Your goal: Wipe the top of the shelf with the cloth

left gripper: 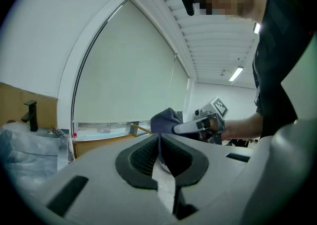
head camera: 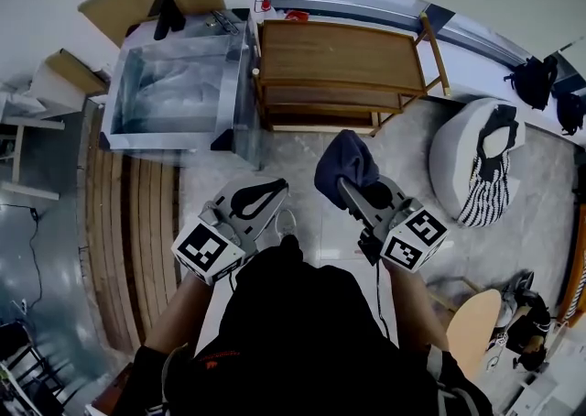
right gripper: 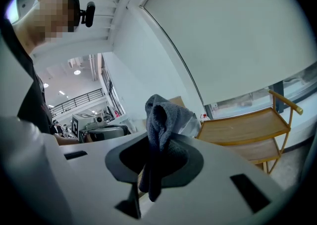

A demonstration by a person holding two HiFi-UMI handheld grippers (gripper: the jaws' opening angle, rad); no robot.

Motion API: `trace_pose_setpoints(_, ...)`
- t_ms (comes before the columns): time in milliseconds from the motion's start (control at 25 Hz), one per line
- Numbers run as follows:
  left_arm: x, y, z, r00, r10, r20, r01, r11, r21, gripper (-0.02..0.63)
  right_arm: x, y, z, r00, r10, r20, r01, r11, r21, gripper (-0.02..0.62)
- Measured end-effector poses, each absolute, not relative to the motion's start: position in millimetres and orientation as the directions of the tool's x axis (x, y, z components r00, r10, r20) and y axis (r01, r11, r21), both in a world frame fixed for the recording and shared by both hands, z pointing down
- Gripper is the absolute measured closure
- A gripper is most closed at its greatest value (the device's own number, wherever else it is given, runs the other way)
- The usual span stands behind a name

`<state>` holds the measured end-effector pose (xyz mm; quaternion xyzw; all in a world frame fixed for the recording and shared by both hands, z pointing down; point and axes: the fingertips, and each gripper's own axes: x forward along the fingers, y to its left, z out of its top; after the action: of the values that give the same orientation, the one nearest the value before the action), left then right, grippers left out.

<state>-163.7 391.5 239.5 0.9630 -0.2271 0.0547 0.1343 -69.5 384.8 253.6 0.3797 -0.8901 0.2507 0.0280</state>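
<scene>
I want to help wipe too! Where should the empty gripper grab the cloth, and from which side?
Probably the puffy bunch of the cloth that sticks out past the right gripper, which is shut on it. Come from the left, where the left gripper sits shut and empty. That bunch stands free with room around it, while the thin tail hangs close against the right gripper's body.
</scene>
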Motion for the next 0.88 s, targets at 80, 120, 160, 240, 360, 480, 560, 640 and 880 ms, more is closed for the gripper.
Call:
trace_pose_setpoints(80,-170.1,377.6,241.0,0.892,-0.421,0.165,-0.451,-0.86,0.238,0.574,-76.1,370.2,253.9,-0.707,-0.664,0.244,-0.693,0.584,-0.423,0.543)
trace_pose_setpoints(120,-173.4,370.6,242.3,0.892,-0.421,0.163,-0.45,-0.861,0.236,0.574,-79.1,363.1,254.0,-0.706,-0.665,0.244,-0.695,0.583,-0.421,0.543)
trace_pose_setpoints(160,-176.6,363.9,243.9,0.893,-0.42,0.16,-0.447,-0.865,0.229,0.574,-82.0,356.4,253.8,-0.705,-0.666,0.244,-0.696,0.583,-0.42,0.543)
trace_pose_setpoints(240,-182.0,352.4,245.8,0.895,-0.419,0.152,-0.444,-0.869,0.219,0.574,-86.9,345.3,253.1,-0.703,-0.668,0.244,-0.698,0.581,-0.418,0.543)
trace_pose_setpoints(360,-186.4,339.5,245.2,0.895,-0.421,0.145,-0.444,-0.869,0.217,0.574,-90.6,333.1,252.7,-0.699,-0.67,0.249,-0.702,0.579,-0.415,0.543)
trace_pose_setpoints(480,-187.8,328.9,244.3,0.894,-0.423,0.148,-0.447,-0.865,0.229,0.574,-91.0,321.1,252.0,-0.695,-0.674,0.251,-0.707,0.577,-0.408,0.543)
trace_pose_setpoints(560,-187.7,323.6,244.3,0.894,-0.423,0.15,-0.448,-0.863,0.234,0.574,-91.1,315.1,250.8,-0.695,-0.675,0.248,-0.707,0.581,-0.403,0.543)
trace_pose_setpoints(640,-187.5,317.3,245.9,0.896,-0.42,0.145,-0.444,-0.868,0.223,0.574,-91.7,309.3,251.0,-0.697,-0.674,0.246,-0.706,0.586,-0.398,0.543)
trace_pose_setpoints(880,-179.7,295.8,247.4,0.892,-0.421,0.166,-0.45,-0.861,0.235,0.574,-84.9,288.1,256.3,-0.7,-0.672,0.24,-0.701,0.585,-0.408,0.543)
